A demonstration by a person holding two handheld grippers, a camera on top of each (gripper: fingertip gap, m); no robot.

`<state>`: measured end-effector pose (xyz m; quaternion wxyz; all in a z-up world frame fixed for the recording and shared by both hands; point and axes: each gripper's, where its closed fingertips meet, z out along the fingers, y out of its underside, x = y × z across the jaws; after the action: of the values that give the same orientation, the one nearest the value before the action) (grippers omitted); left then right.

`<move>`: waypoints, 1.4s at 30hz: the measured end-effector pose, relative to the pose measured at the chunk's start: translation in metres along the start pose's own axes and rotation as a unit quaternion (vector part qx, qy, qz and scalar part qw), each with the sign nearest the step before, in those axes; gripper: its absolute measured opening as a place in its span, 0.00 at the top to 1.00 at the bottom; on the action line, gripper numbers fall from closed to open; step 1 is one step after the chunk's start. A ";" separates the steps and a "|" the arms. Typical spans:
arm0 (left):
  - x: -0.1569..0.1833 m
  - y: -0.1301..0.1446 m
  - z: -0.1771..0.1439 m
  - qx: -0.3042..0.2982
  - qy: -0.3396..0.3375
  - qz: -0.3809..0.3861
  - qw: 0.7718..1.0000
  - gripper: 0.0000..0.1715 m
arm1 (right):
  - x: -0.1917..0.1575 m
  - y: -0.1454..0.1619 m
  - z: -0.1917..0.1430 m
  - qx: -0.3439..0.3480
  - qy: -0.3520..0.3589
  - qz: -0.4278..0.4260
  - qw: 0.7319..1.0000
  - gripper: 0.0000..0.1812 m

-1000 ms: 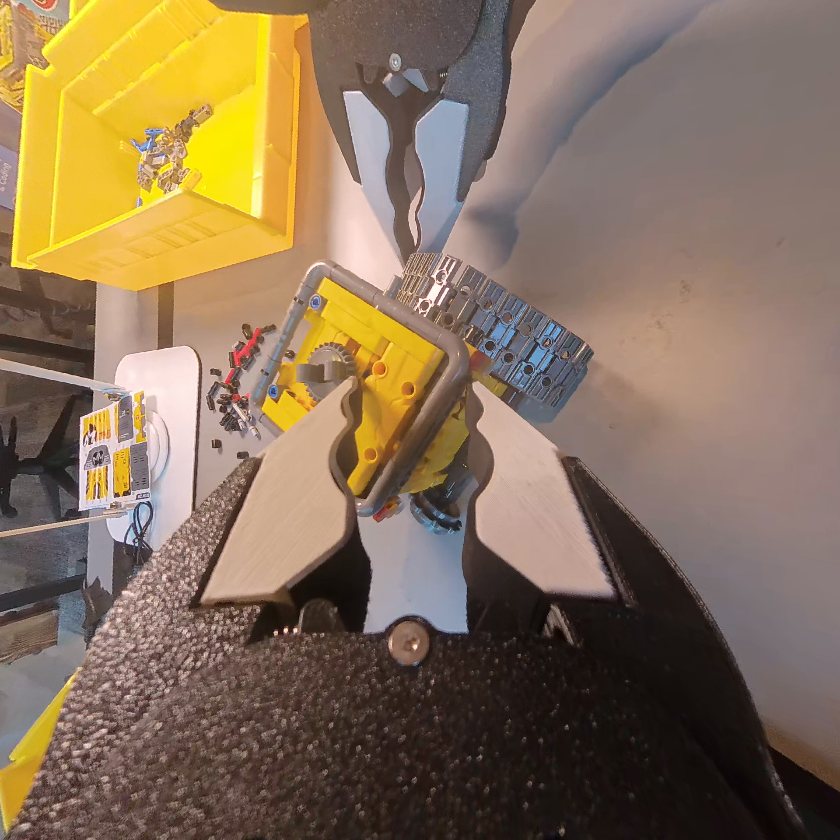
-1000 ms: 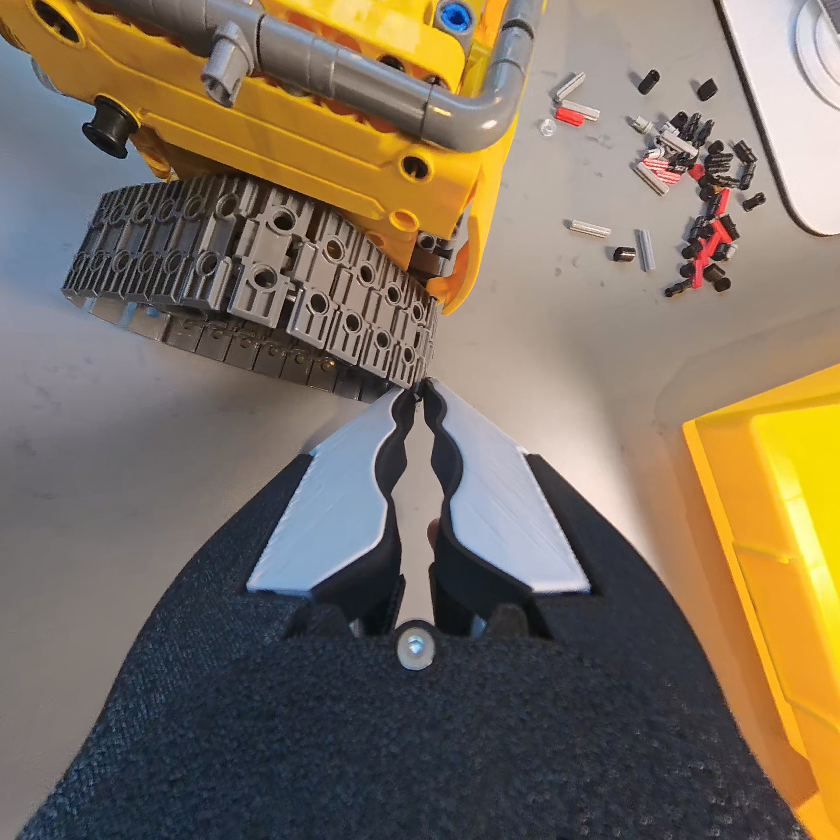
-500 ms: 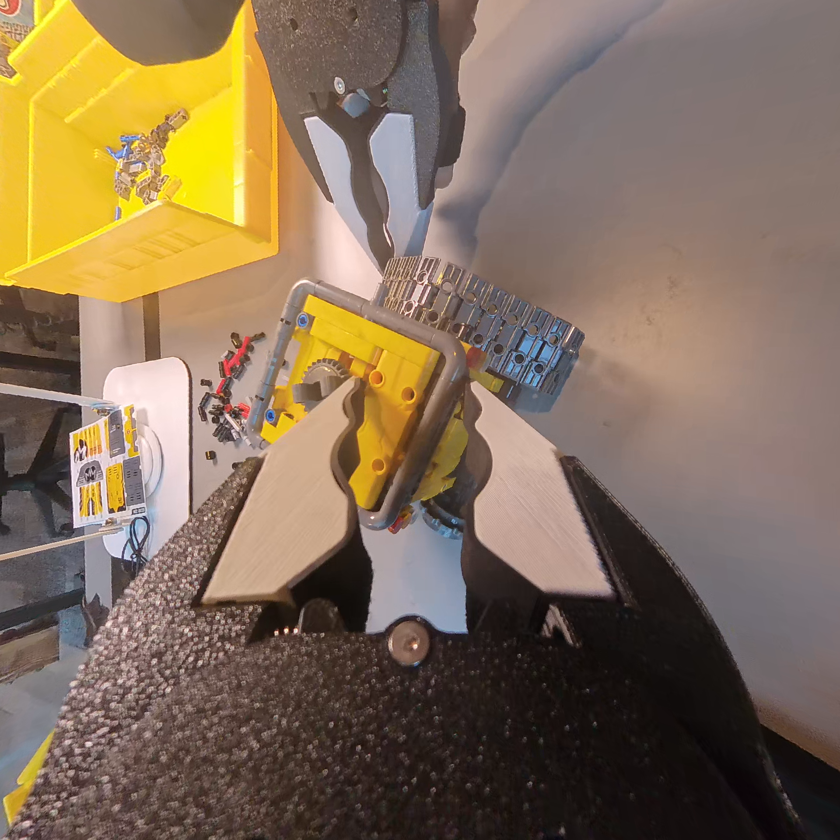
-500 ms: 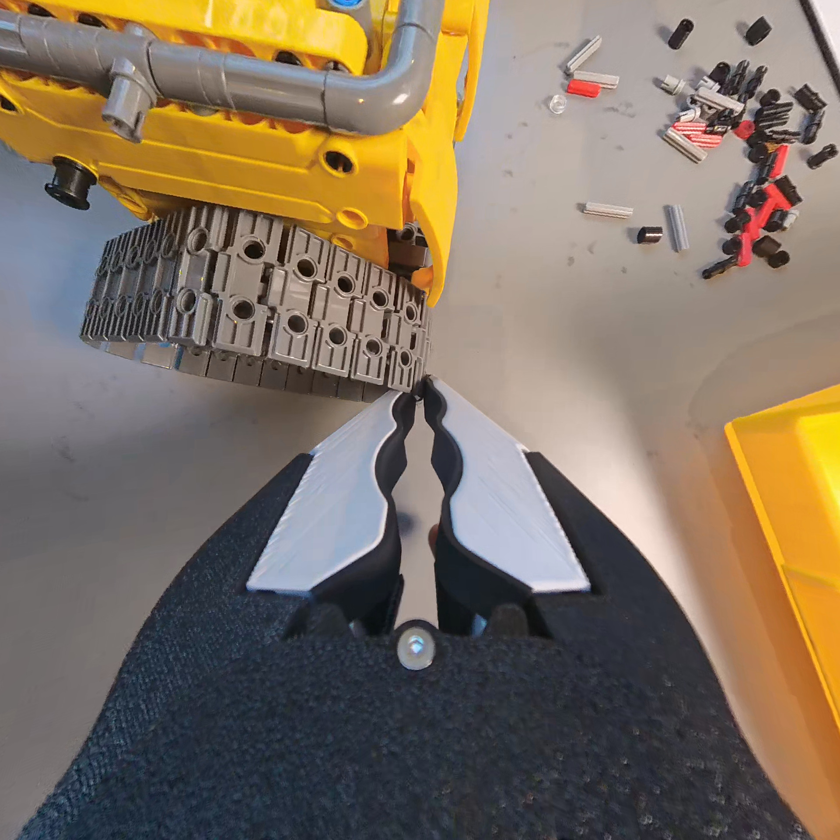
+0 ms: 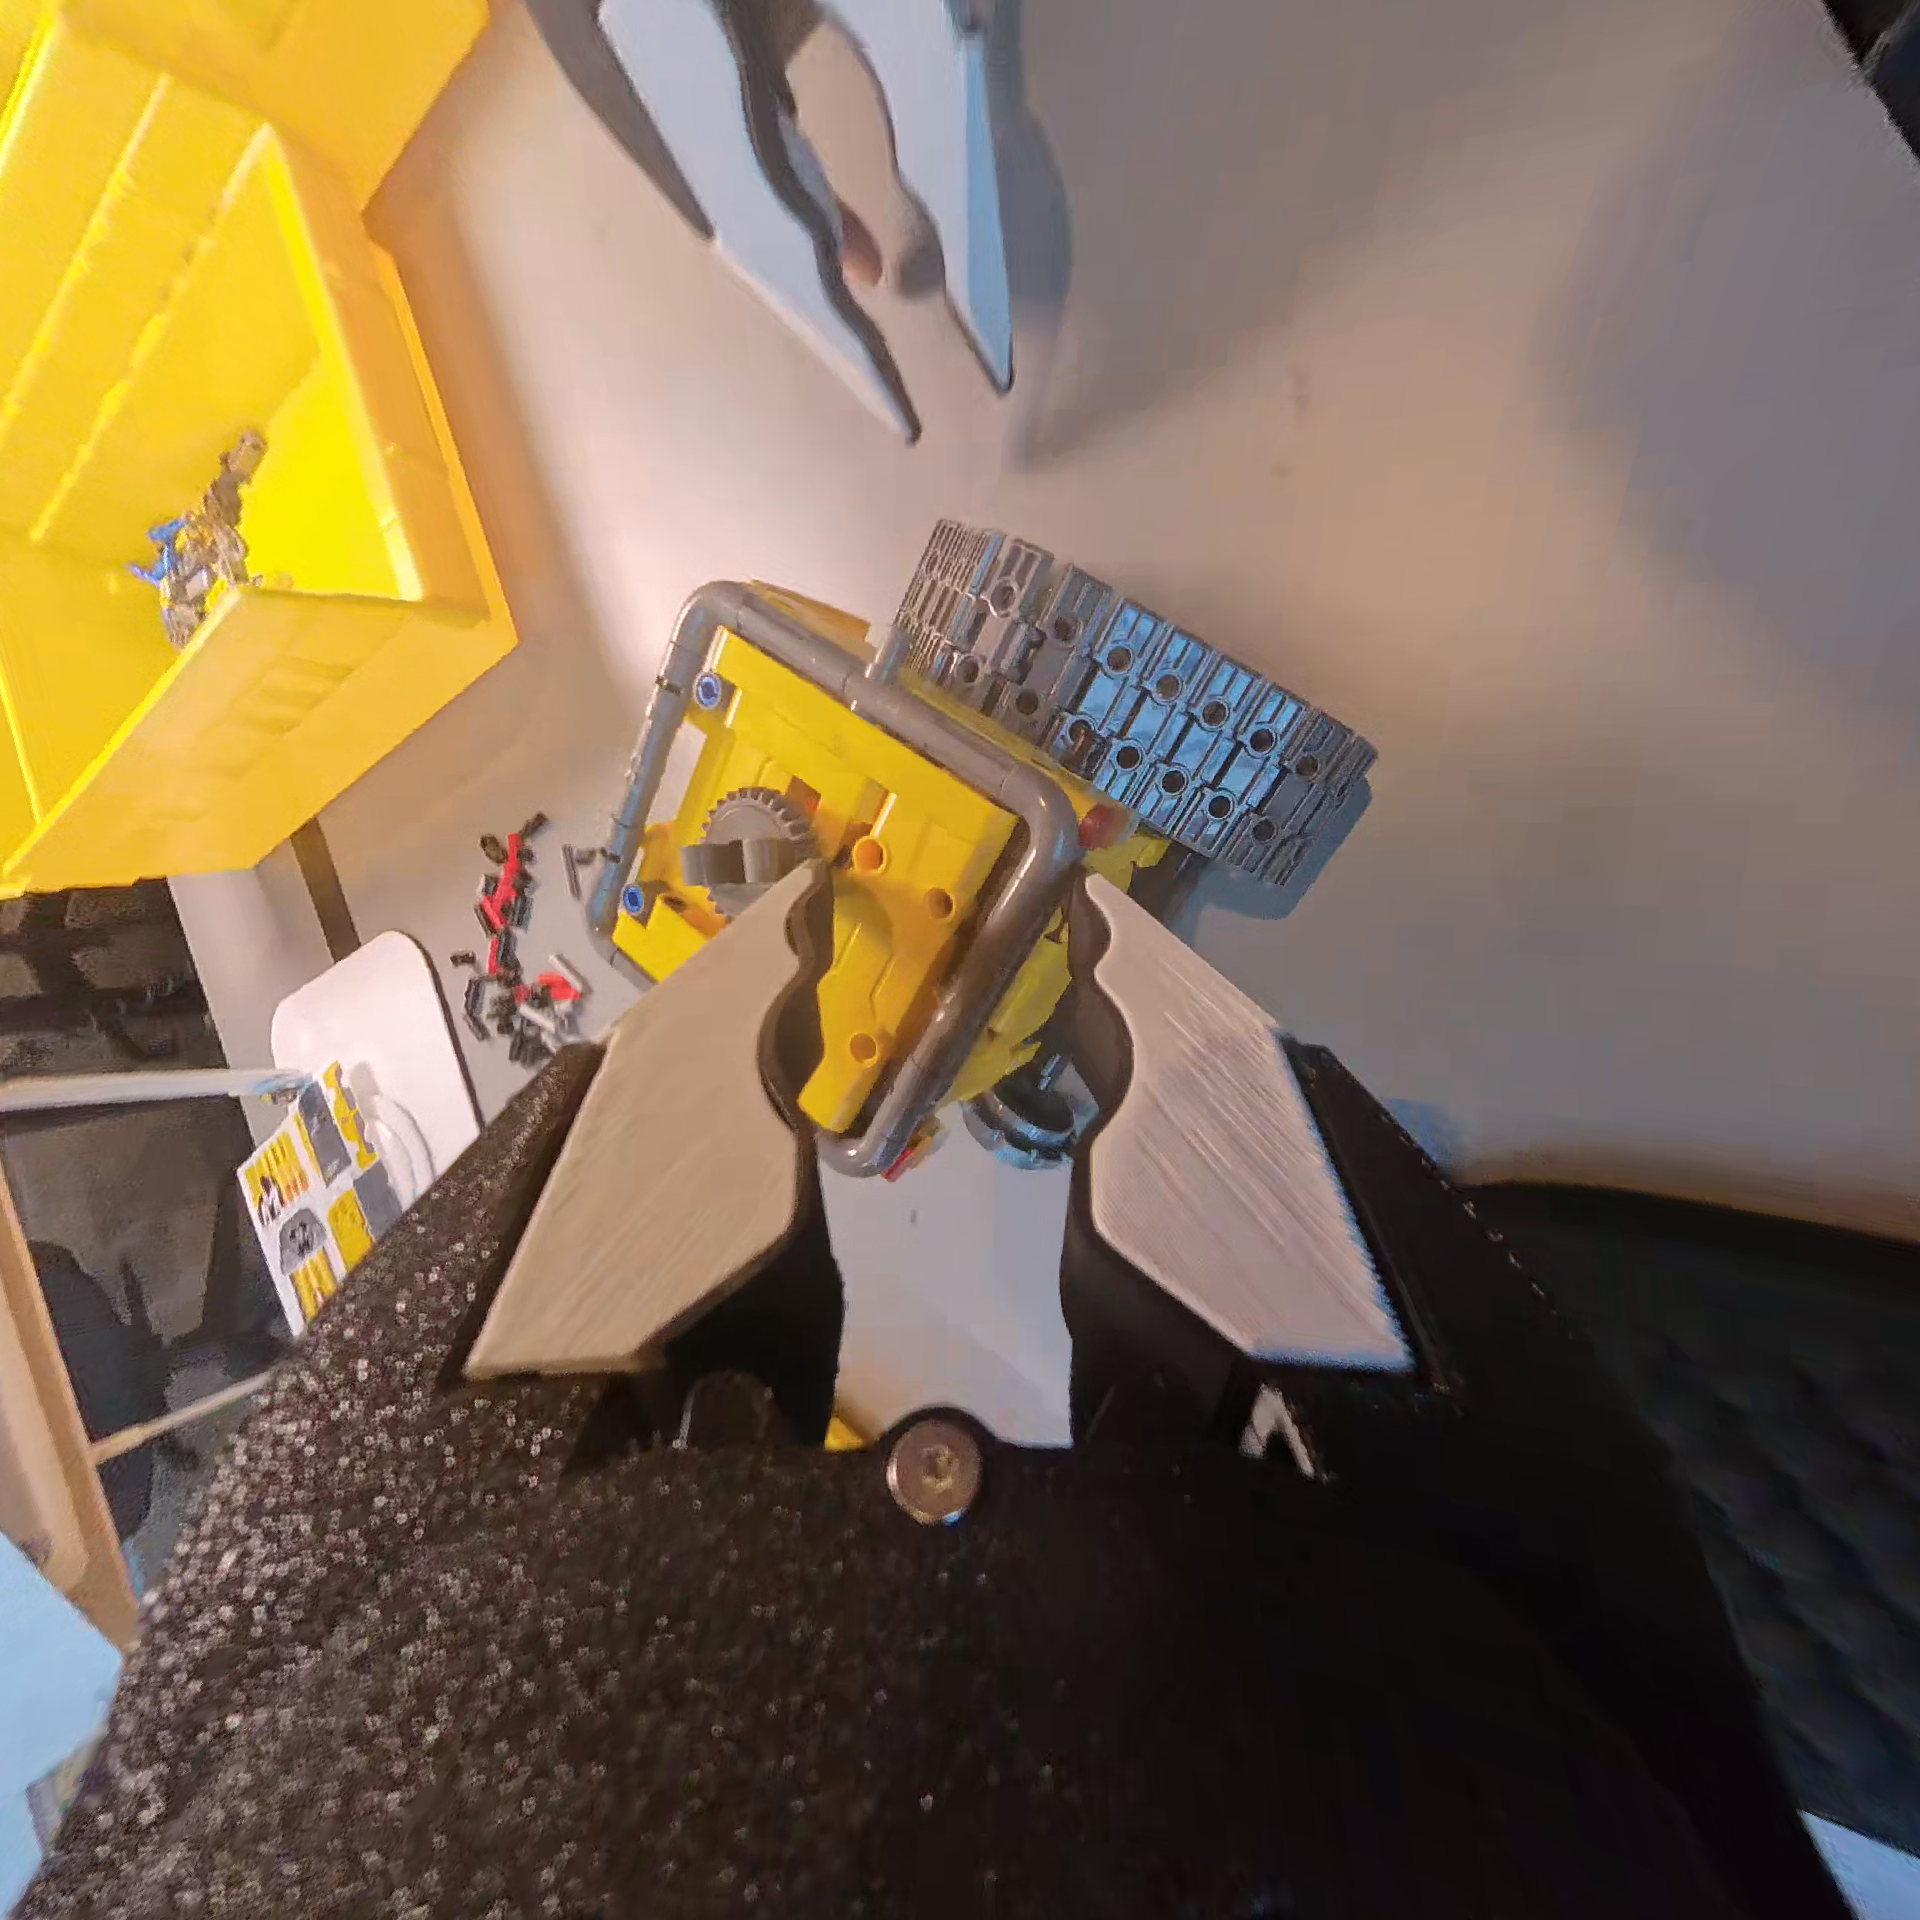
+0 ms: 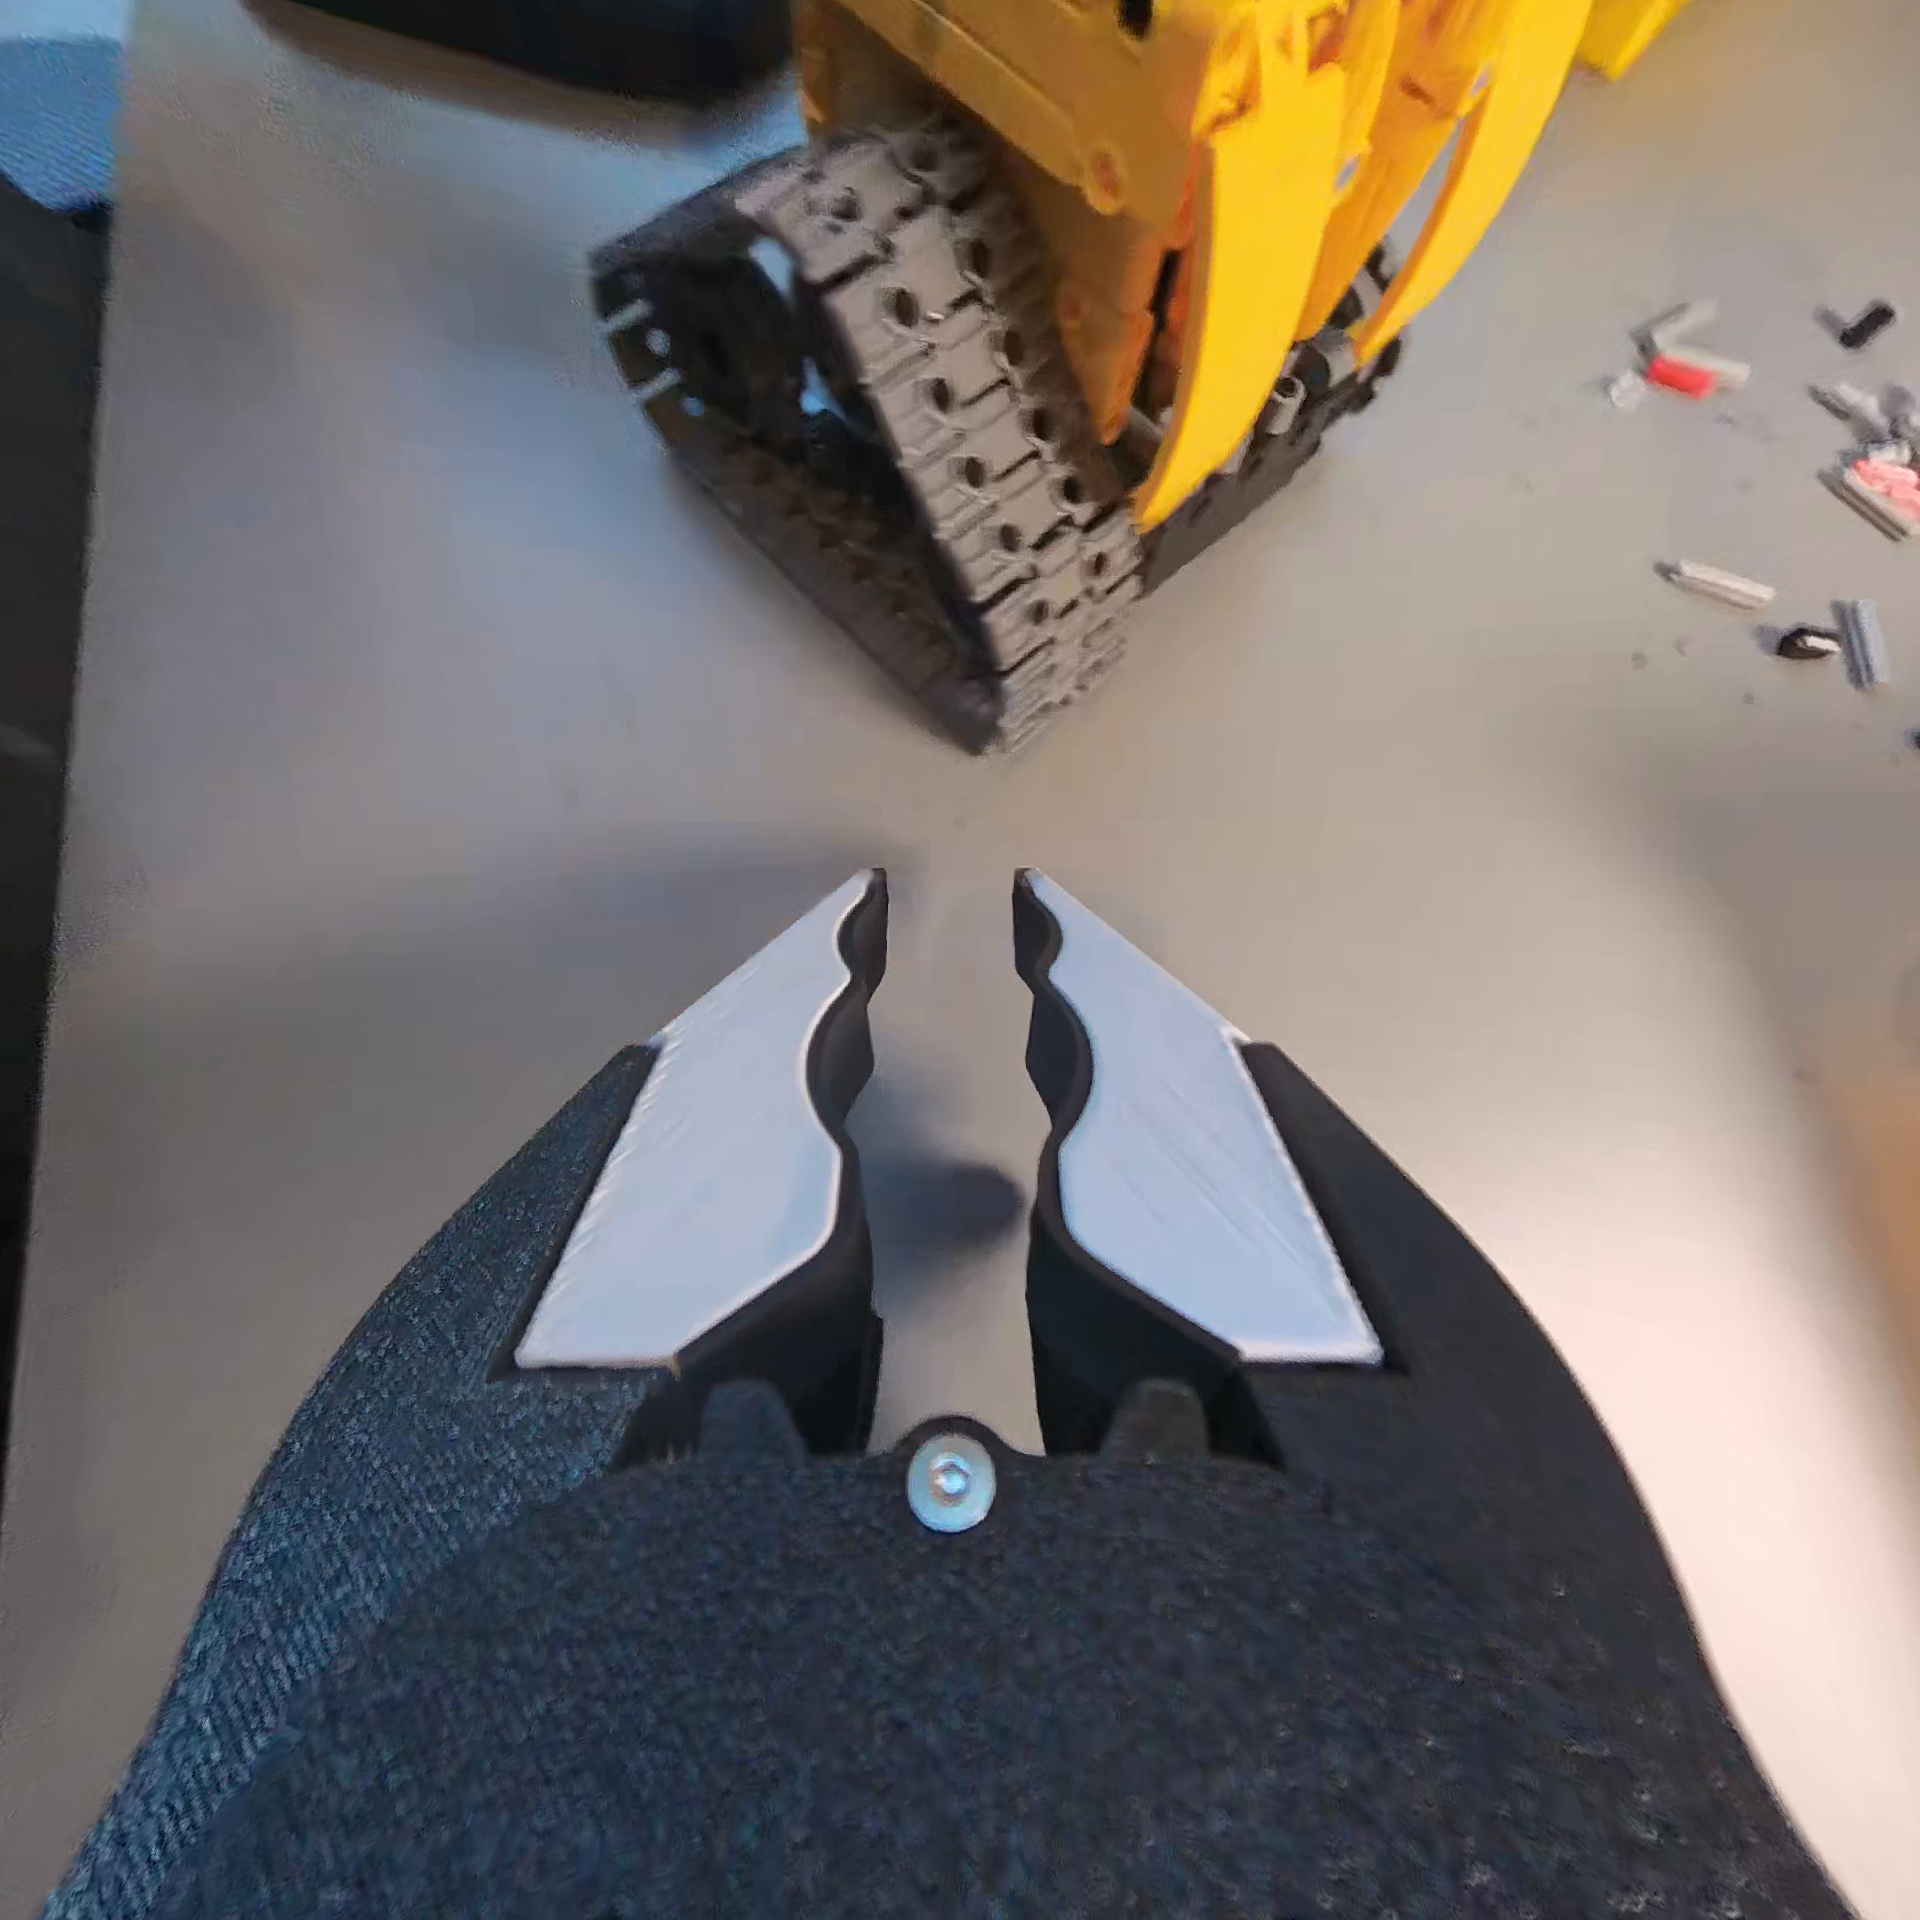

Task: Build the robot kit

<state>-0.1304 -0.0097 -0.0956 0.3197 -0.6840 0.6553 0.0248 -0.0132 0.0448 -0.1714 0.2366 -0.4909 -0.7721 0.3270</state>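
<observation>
A yellow brick-built vehicle [image 5: 914, 831] with a grey pipe frame and a grey link track [image 5: 1164, 717] rests on the grey table. My left gripper [image 5: 951, 914] is shut on its yellow body, one finger on each side of the pipe frame. My right gripper [image 6: 951, 883] is open and empty, its tips a short way back from the end of the track [image 6: 997, 468] and the yellow body [image 6: 1247, 229]. It also shows blurred at the top of the left wrist view [image 5: 935, 405], apart from the model.
A yellow bin [image 5: 260, 665] with a few small parts stands at the upper left. Loose black, red and grey pins [image 5: 509, 935] [image 6: 1766, 520] lie beside the model. A white stand base [image 5: 364, 1018] and a sticker sheet [image 5: 312, 1195] sit at the left. The tips of one gripper are about 15 cm away from the tips of the other.
My right gripper was shut with its tips at the track; it has opened and drawn back from it. My left gripper keeps its hold, and the model has turned somewhat.
</observation>
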 end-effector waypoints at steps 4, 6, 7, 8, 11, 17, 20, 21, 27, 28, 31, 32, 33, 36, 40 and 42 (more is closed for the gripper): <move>-0.007 0.028 -0.016 -0.012 -0.066 -0.049 0.997 0.72 | -0.007 -0.013 0.004 0.035 -0.024 -0.033 0.999 0.87; -0.005 0.033 -0.025 0.016 -0.090 -0.096 0.991 0.73 | 0.003 -0.023 0.009 0.048 -0.014 -0.054 0.997 0.87; -0.006 0.036 -0.027 0.023 -0.105 -0.116 0.987 0.74 | 0.011 -0.029 0.013 0.055 -0.008 -0.059 0.997 0.86; -0.010 0.043 -0.030 0.016 -0.131 -0.127 0.983 0.76 | 0.019 -0.035 0.017 0.060 -0.004 -0.063 0.996 0.85; -0.016 0.045 -0.042 0.024 -0.188 -0.173 0.967 0.74 | 0.038 -0.046 0.037 0.054 -0.001 -0.078 0.996 0.79; -0.014 0.062 -0.034 0.010 -0.227 -0.251 0.941 0.75 | 0.042 -0.058 0.065 0.074 -0.020 -0.108 0.991 0.90; -0.019 0.061 -0.027 0.026 -0.216 -0.256 0.942 0.81 | 0.038 -0.052 0.059 0.066 0.009 -0.119 0.991 0.90; -0.021 0.059 -0.025 0.034 -0.208 -0.256 0.944 0.81 | 0.034 -0.049 0.056 0.065 0.015 -0.115 0.991 0.89; -0.043 0.051 0.001 0.048 -0.176 -0.243 0.953 0.84 | -0.008 -0.039 0.038 0.079 0.066 -0.157 0.982 0.86; -0.048 0.049 0.005 0.057 -0.172 -0.244 0.953 0.85 | -0.015 -0.038 0.038 0.078 0.067 -0.166 0.981 0.85; -0.066 0.057 0.014 0.049 -0.181 -0.278 0.942 0.84 | -0.040 -0.041 0.029 0.113 0.009 -0.194 0.974 0.84; -0.069 0.056 0.015 0.053 -0.179 -0.288 0.939 0.83 | -0.043 -0.043 0.023 0.127 -0.011 -0.188 0.974 0.84; -0.072 0.057 0.014 0.054 -0.184 -0.298 0.935 0.83 | -0.042 -0.044 0.018 0.135 -0.023 -0.178 0.975 0.84; -0.070 0.061 0.003 0.049 -0.201 -0.324 0.923 0.82 | -0.016 -0.033 0.007 0.129 -0.012 -0.150 0.980 0.81; -0.046 0.051 -0.012 0.071 -0.206 -0.358 0.908 0.81 | 0.016 -0.022 -0.002 0.126 0.036 -0.131 0.983 0.81; -0.027 0.040 -0.012 0.092 -0.190 -0.379 0.901 0.79 | 0.025 -0.023 -0.003 0.126 0.059 -0.129 0.982 0.81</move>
<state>-0.1749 0.0107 -0.0899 0.4854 -0.8301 0.2727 -0.0290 -0.0350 0.0620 -0.1514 0.3816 -0.3718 -0.7664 0.3589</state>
